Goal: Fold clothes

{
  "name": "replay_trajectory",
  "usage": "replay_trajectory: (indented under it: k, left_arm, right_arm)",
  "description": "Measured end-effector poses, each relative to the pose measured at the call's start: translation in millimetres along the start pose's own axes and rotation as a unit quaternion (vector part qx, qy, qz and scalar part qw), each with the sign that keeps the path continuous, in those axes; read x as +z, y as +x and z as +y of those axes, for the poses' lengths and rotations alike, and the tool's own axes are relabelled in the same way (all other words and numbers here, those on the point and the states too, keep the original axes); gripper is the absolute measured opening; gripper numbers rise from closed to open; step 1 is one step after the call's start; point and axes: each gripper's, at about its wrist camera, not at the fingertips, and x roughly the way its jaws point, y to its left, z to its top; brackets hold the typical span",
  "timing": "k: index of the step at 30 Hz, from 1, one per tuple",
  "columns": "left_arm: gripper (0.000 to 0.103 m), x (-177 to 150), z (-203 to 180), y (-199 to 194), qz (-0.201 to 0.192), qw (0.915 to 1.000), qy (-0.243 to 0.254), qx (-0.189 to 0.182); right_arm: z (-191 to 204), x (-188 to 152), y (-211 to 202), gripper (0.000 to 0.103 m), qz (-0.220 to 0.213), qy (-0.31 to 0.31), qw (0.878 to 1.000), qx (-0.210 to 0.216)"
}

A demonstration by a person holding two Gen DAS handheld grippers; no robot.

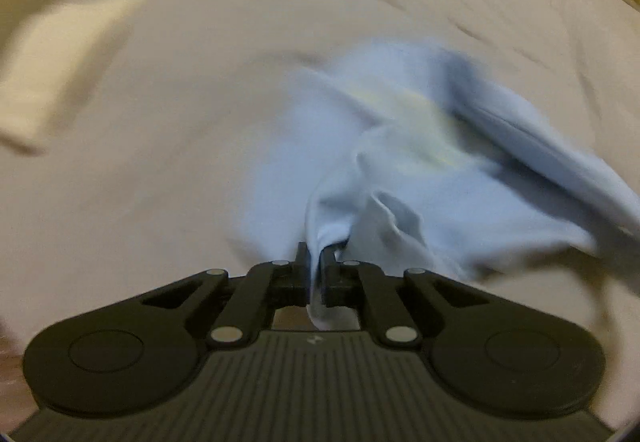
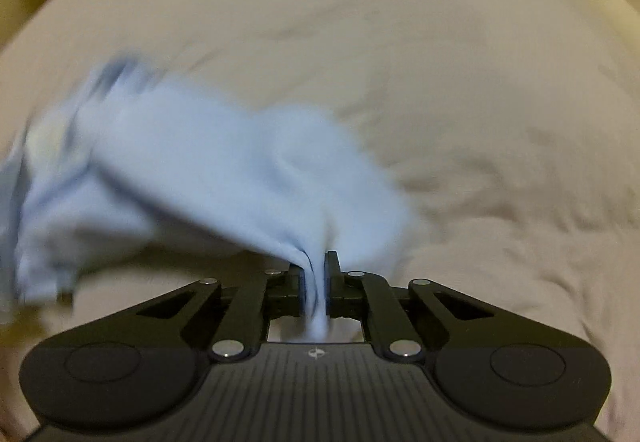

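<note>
**Both grippers pinching the blue garment, held up over the bed**

Left wrist view: your left gripper [image 1: 316, 254] has its jaws pressed together on a bunched edge of the light blue garment [image 1: 420, 145]. From the pinch the cloth runs up and to the right, off toward your other hand, with a yellowish patch on it — too blurred to say what it is. A pale folded piece [image 1: 60, 69] lies well apart on the beige sheet [image 1: 200, 161], far left.

Right wrist view: your right gripper [image 2: 316, 274] is clamped on another bunched edge; the garment [image 2: 208, 169] runs up and left. So the long axis lies roughly hand to hand, sagging between the grips, crumpled rather than flat.

My read: you're carrying or shaking it out — spreading for a fold or mid-fold, the blur won't settle which. Either way, keep both pinches firm and the span taut so it lands without creases.
</note>
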Motion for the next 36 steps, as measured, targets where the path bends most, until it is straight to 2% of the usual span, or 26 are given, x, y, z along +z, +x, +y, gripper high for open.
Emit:
replay_trajectory:
  k: [3,4,5,7,8,9,10,11,14,17,20,23,26,29,31,34,36]
  left_arm:
    - [0.003,12,75,-22,-0.034,0.9944,-0.014,0.099]
    - [0.006,16,95,-22,-0.032,0.9921,-0.019,0.12]
    - [0.013,19,110,-14,-0.017,0.9912,-0.023,0.129]
    - [0.013,22,126,-1,0.011,0.9893,-0.026,0.143]
    - [0.014,22,123,2,0.017,0.9898,-0.016,0.14]
    - [0.016,22,121,5,0.023,0.9902,-0.006,0.138]
    - [0.025,20,115,5,0.024,0.9913,0.009,0.129]
    - [0.032,17,106,3,0.021,0.993,0.024,0.113]
    - [0.031,8,74,2,0.019,0.9966,0.06,0.054]
    - [0.032,9,34,23,0.031,0.9945,0.1,0.009]
    - [0.033,11,3,36,0.043,0.9904,0.13,-0.017]
    - [0.033,13,-25,48,0.055,0.9852,0.158,-0.04]
    - [0.033,19,-45,58,0.056,0.9808,0.178,-0.057]
    - [0.035,29,-55,71,0.056,0.978,0.188,-0.069]
    - [0.038,34,-59,75,0.055,0.9777,0.19,-0.071]
    - [0.038,40,-64,82,0.054,0.9771,0.193,-0.072]
    - [0.038,44,-66,86,0.051,0.9759,0.201,-0.068]
  right_arm:
    - [-50,17,-18,0.004,-0.008,0.061,0.998,-0.024]
    - [-65,20,-23,0.004,-0.007,0.082,0.996,-0.036]
    - [-78,20,-27,0.004,-0.002,0.108,0.993,-0.051]
    - [-104,19,-26,0.009,0.028,0.163,0.983,-0.077]
    - [-115,17,-22,0.032,0.053,0.187,0.977,-0.09]
    - [-118,14,-15,0.047,0.085,0.195,0.972,-0.104]
    - [-115,11,-11,0.053,0.102,0.19,0.968,-0.126]
    - [-111,9,-10,0.057,0.107,0.175,0.97,-0.134]
    - [-87,4,-4,0.063,0.122,0.128,0.976,-0.128]
    - [-50,2,6,0.064,0.122,0.088,0.984,-0.093]
    - [-4,4,14,0.074,0.116,0.036,0.99,-0.068]
    - [40,3,25,0.074,0.103,-0.051,0.992,-0.052]
    - [85,-4,31,0.074,0.076,-0.174,0.979,-0.07]
    - [110,-7,36,0.074,0.048,-0.234,0.97,-0.047]
    - [122,-5,44,0.069,0.037,-0.26,0.964,-0.038]
    - [127,-2,62,0.058,0.046,-0.3,0.953,-0.013]
    - [133,-5,72,0.044,0.048,-0.34,0.939,-0.007]
